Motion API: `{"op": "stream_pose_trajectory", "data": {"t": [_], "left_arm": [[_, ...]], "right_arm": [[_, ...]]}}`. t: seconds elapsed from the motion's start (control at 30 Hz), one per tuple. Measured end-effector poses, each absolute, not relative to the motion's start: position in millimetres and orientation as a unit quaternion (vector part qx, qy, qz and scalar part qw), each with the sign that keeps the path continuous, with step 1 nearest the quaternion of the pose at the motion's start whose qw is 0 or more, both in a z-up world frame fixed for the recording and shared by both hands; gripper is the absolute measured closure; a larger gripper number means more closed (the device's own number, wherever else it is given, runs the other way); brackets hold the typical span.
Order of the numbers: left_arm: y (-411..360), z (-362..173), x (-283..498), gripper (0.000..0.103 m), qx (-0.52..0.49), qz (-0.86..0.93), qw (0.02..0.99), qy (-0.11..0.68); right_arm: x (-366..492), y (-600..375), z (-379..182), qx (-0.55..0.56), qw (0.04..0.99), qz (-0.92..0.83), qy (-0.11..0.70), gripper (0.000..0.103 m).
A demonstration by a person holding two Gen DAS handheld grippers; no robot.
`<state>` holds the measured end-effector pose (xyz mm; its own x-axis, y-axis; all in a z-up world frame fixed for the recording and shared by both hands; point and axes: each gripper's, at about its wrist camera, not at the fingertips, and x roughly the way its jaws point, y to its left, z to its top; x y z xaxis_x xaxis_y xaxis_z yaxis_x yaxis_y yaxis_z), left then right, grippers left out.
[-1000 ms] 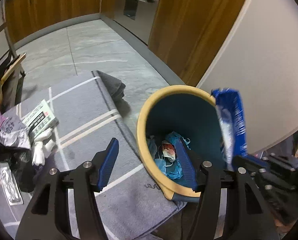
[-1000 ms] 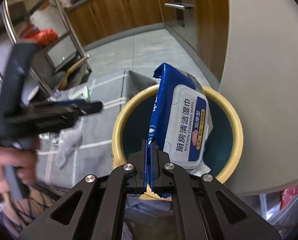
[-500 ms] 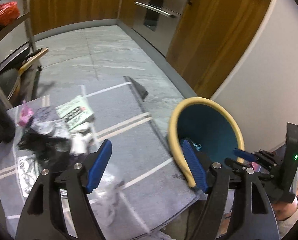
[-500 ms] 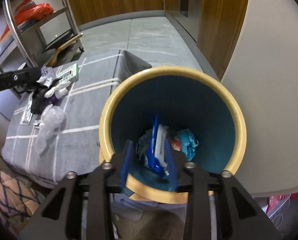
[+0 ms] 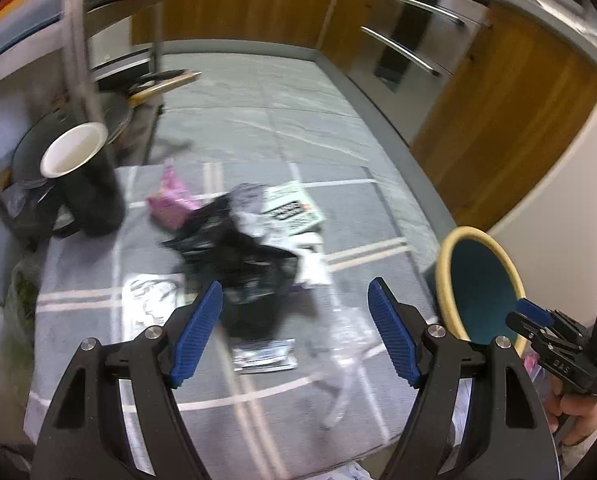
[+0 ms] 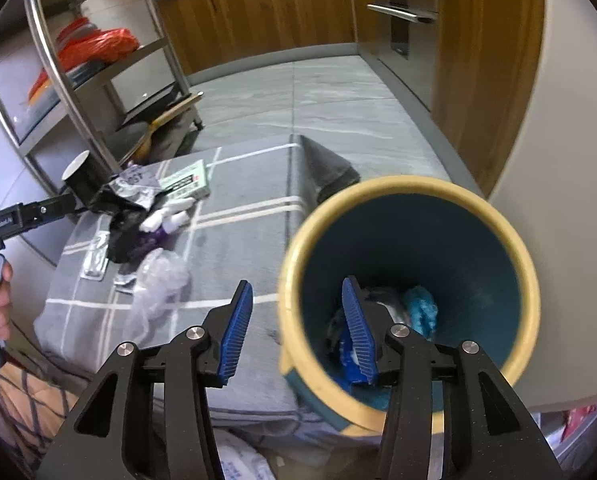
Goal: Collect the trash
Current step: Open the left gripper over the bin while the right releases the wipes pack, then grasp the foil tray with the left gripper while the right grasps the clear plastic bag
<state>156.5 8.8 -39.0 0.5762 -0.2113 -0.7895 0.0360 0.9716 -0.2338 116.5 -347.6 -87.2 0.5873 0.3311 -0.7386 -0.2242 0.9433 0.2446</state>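
A teal bin with a yellow rim [image 6: 530, 304] stands at the right end of a grey striped cloth [image 6: 234, 248]; it also shows in the left wrist view [image 5: 444, 264]. Inside lie the blue wipes pack [image 6: 344, 354] and a teal rag [image 6: 420, 308]. My right gripper [image 6: 296, 330] is open and empty over the bin's near rim. My left gripper [image 5: 294, 334] is open and empty above a pile of trash: black wrappers [image 5: 242, 248], a white printed box [image 5: 292, 208], a pink packet [image 5: 170, 200], a clear plastic bag [image 5: 346, 340].
A black cup with white inside [image 5: 82, 184] stands at the cloth's far left. A metal shelf rack [image 6: 110, 80] holds red bags. Wooden cabinets [image 6: 282, 8] and a white wall [image 6: 570, 160] lie behind and right. Grey tile floor [image 6: 318, 100] lies beyond.
My right gripper opened and dropped the blue wipes pack into the bin, then widened its jaws. My left gripper swung left from the bin to over the trash pile.
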Motion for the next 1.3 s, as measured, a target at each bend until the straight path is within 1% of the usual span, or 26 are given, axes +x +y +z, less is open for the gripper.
{"op": "stream_pose_trajectory", "data": {"t": [0.17,0.23,0.57,0.73,0.9,1.03,1.1,1.17,1.2,1.23,1.27,1.3], "left_arm": [[44.5,-48.5,150.2,0.029,-0.109,-0.036,0.880,0.460],[56.4,-55.3,148.6,0.025,-0.110,-0.021,0.878,0.466],[117.8,-112.1,146.8,0.024,-0.133,0.049,0.842,0.520],[115.0,-137.0,163.2,0.024,-0.124,0.041,0.826,0.548],[100.3,-155.0,179.9,0.021,-0.098,0.035,0.818,0.566],[88.5,-165.5,186.4,0.017,-0.063,0.037,0.817,0.571],[81.0,-168.6,187.7,0.017,-0.032,0.043,0.819,0.572],[75.6,-169.3,186.0,0.019,-0.020,0.047,0.821,0.569],[72.5,-168.3,184.0,0.022,-0.016,0.044,0.826,0.562],[70.0,-166.7,182.6,0.032,-0.012,0.042,0.829,0.557],[68.3,-164.5,180.9,0.036,-0.011,0.041,0.830,0.556],[65.1,-163.8,180.5,0.036,-0.013,0.041,0.829,0.558]], "right_arm": [[121.1,-329.1,-86.9,0.063,0.884,0.170,0.431,0.051],[122.6,-323.0,-88.0,0.064,0.882,0.173,0.433,0.049],[127.3,-287.9,-91.2,0.054,0.874,0.195,0.442,0.048],[128.1,-274.3,-93.8,0.046,0.870,0.203,0.447,0.048],[127.5,-264.3,-99.7,0.038,0.864,0.211,0.456,0.048],[127.1,-256.7,-105.0,0.040,0.857,0.218,0.466,0.048],[126.8,-252.6,-106.9,0.041,0.854,0.222,0.469,0.048],[126.6,-245.9,-109.5,0.045,0.848,0.231,0.474,0.048],[126.4,-241.8,-111.0,0.046,0.846,0.236,0.477,0.048],[126.5,-239.2,-112.2,0.046,0.844,0.239,0.478,0.048],[126.5,-234.1,-114.2,0.044,0.841,0.243,0.481,0.048],[126.4,-230.8,-115.6,0.042,0.839,0.245,0.483,0.048]]}}
